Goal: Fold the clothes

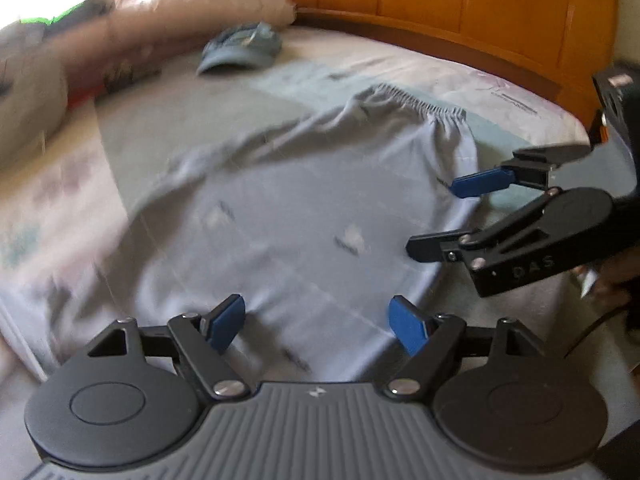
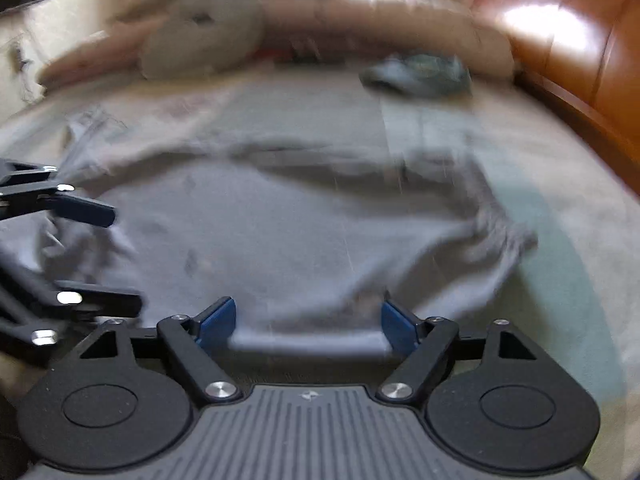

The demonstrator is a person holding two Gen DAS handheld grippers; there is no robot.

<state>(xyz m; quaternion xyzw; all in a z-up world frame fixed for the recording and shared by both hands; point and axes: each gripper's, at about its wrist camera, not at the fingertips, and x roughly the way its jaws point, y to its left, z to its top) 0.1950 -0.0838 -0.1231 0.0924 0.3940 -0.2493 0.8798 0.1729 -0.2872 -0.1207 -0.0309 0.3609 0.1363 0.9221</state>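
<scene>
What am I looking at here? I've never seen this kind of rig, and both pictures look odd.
No robot: a person holds two hand grippers, each with a fisheye camera looking along its jaws. The left-wrist view shows the left gripper at the bottom, the right gripper entering from the side. The other view is from the right gripper. A grey garment with an elastic waistband lies spread on a bed, a cap beyond it. Both jaws stand open, holding nothing.
</scene>
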